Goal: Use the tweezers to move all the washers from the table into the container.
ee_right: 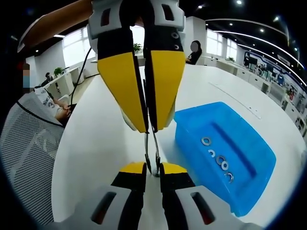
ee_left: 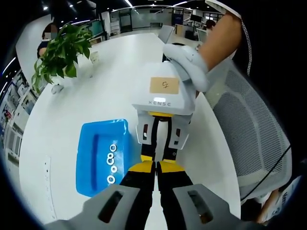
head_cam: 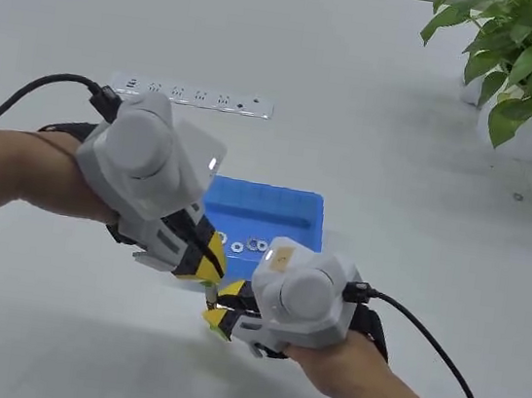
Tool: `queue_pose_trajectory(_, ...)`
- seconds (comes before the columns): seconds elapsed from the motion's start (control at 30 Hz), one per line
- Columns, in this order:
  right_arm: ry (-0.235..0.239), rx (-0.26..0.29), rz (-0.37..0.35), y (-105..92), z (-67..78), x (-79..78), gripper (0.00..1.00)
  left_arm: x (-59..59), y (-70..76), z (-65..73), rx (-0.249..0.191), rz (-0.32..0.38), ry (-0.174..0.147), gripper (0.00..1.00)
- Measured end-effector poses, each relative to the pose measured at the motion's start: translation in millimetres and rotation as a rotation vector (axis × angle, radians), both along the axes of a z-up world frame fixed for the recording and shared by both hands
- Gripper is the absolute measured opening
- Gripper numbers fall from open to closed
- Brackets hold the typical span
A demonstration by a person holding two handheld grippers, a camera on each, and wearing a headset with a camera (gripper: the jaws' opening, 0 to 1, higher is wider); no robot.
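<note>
Now L tool (head_cam: 208, 268) & R tool (head_cam: 217, 316) pinch tweezers (ee_right: 151, 152) by container (head_cam: 285, 206) edge.

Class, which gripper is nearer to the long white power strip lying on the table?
Left. The left gripper is on the near side of the long white power strip; the right gripper sits farther from it, beyond the left gripper.
</note>
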State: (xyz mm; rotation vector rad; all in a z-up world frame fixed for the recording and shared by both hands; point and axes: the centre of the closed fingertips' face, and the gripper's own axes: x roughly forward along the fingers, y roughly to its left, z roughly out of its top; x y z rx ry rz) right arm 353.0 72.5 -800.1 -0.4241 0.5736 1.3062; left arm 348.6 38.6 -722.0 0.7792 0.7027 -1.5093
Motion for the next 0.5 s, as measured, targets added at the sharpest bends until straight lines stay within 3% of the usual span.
queue_pose_trajectory(0.5,-0.017,-0.017,-0.005,-2.7,0.9,3.4,0.10,7.5,-1.5,0.3,-0.004,-0.003,0.008,0.05)
